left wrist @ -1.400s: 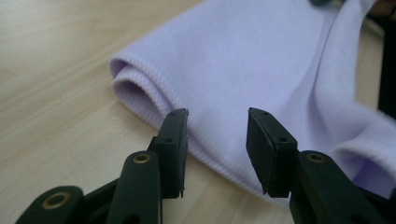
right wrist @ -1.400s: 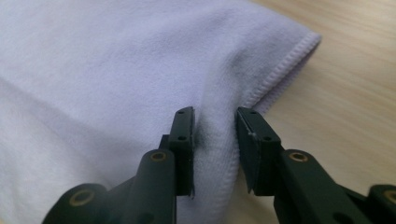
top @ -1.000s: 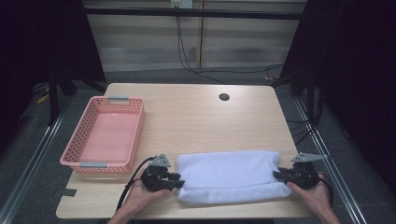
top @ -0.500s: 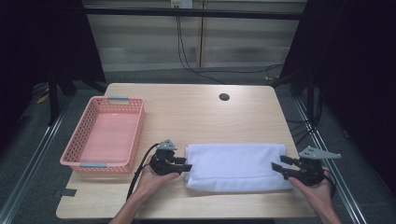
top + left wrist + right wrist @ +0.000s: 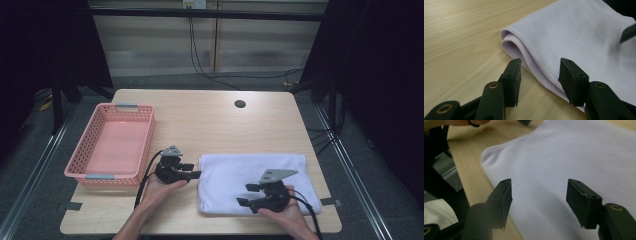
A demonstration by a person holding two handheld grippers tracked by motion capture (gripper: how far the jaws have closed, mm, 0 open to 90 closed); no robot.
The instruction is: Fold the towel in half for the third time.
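Pale wooden table (image 5: 210,125) carries a folded white microfibre towel (image 5: 240,172) along its near edge, toward the right corner. Both sets of jaws have just been opening, nothing pinched: left gripper (image 5: 192,170) at the towel's left hem, right gripper (image 5: 244,194) over its near edge. Judging by this, the next fold needs fresh grips. Open room lies beyond; a pink plastic basket (image 5: 90,150) sits at the left edge.

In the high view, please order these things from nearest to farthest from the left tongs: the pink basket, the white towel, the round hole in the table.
From the left tongs:
1. White towel, just at their right, its folded edge beside the tips.
2. Pink basket, at their left, on the table's left side.
3. Round hole, far back on the table, toward the right.
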